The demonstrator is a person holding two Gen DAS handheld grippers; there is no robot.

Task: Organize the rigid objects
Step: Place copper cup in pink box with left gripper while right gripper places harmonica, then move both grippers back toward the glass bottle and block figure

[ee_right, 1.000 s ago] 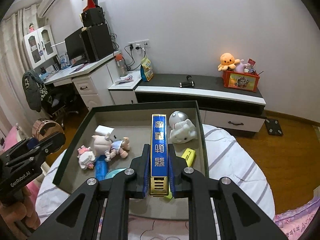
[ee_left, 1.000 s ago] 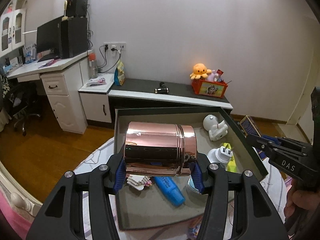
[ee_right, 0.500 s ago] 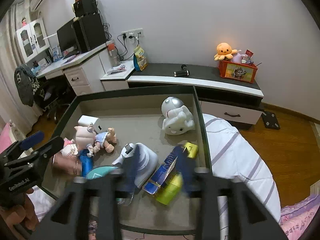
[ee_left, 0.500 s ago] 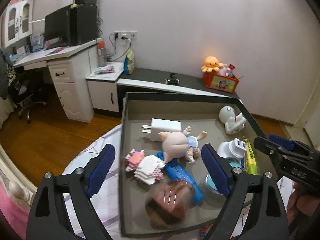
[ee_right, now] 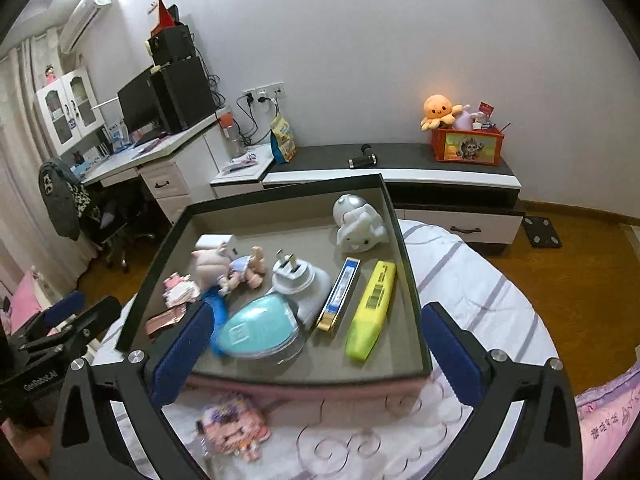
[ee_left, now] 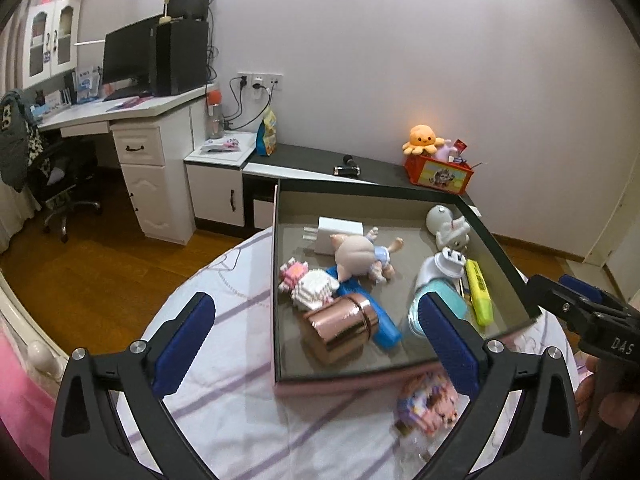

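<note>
A dark open box [ee_left: 496, 248] [ee_right: 412, 280] lies on the striped bed cover. In it lie a copper tin [ee_left: 340, 330] on its side, a blue-and-gold bar [ee_right: 339, 295], a yellow highlighter [ee_right: 372, 310], a doll [ee_left: 360, 250], a white plug adapter [ee_right: 298, 278], a teal round case [ee_right: 260, 330], a white robot toy [ee_right: 358, 228] and a pink block figure [ee_left: 308, 284]. My left gripper [ee_left: 318, 344] is open and empty, near the box's front left corner. My right gripper [ee_right: 314, 354] is open and empty at the box's front edge.
A small pixel-block figure [ee_right: 236, 430] lies on the bed cover in front of the box. Beyond the bed are a low dark-topped cabinet [ee_right: 420, 160] with a red toy crate [ee_right: 466, 146], and a white desk [ee_left: 132, 120] with a monitor.
My left gripper opened and dropped the copper tin into the box. My right gripper opened and dropped the blue-and-gold bar beside the highlighter. Both grippers have pulled back toward the box's near edge.
</note>
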